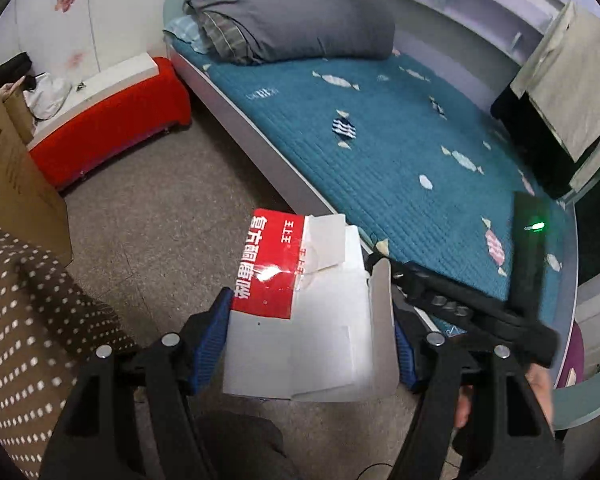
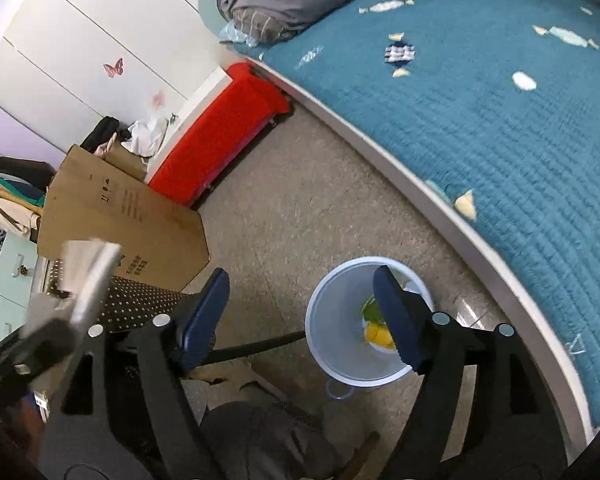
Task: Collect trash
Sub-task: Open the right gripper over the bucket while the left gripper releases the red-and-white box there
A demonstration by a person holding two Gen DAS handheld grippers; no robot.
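Beside the blue-quilted bed, over grey carpet, I am holding the red-and-white carton pinched in the left tool. I judge the next move is carrying it over the pale bin before releasing. Only the right wrist view is showing that bin, at five o'clock, with yellow scraps inside; there the right tool is hanging spread and empty.

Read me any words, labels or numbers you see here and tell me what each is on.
"王王", upside down: red and white carton held in the left hand-held gripper.
Large white characters on its red panel: upside down, not surely readable.
Black print on the brown cardboard box: too small and blurred.
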